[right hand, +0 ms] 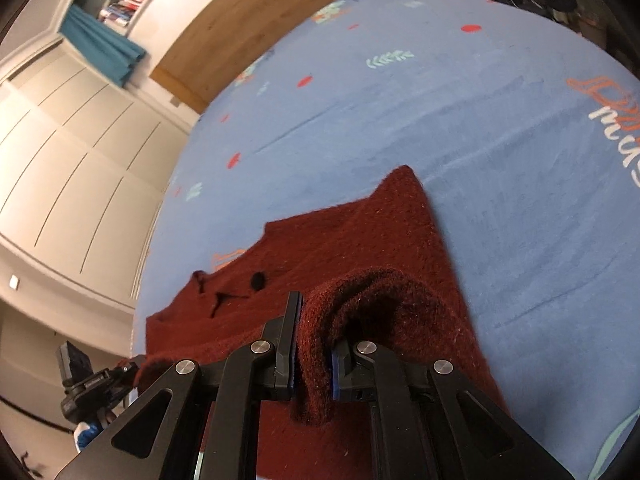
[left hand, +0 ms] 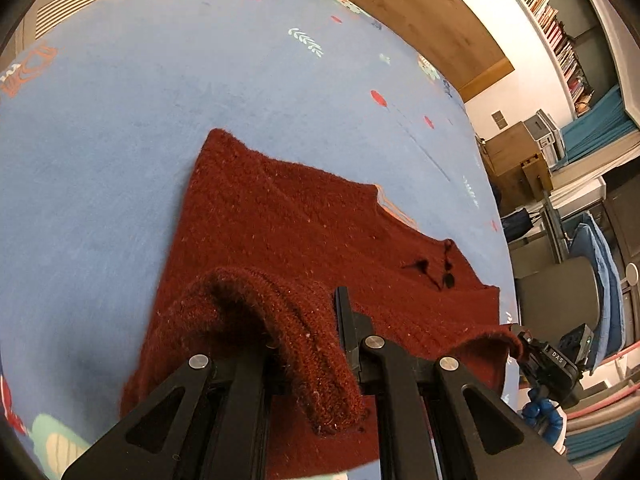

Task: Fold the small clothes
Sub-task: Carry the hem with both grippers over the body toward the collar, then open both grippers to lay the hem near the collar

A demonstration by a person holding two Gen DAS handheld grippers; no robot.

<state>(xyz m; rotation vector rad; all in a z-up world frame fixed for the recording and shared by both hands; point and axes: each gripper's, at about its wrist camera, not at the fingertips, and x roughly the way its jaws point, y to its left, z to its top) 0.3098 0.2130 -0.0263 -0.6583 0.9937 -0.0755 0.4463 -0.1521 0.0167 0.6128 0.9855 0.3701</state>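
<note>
A dark red knitted garment (left hand: 280, 220) with black cords at its neck lies flat on a blue patterned blanket (left hand: 120, 120). My left gripper (left hand: 308, 332) is shut on a raised fold of the garment's near edge, and the knit drapes over its left finger. In the right wrist view the same garment (right hand: 360, 232) spreads ahead, and my right gripper (right hand: 316, 328) is shut on another lifted fold of that edge. Each gripper shows in the other's view, the right gripper (left hand: 524, 348) and the left gripper (right hand: 128, 368), holding a corner just above the blanket.
The blanket's (right hand: 480, 120) edge curves close past the garment. Beyond it are a wooden panel (left hand: 420, 12), a bookshelf (left hand: 552, 28), pale cupboard doors (right hand: 60, 160) and a teal curtain (right hand: 104, 48). Bare blanket stretches beyond the garment's far edge.
</note>
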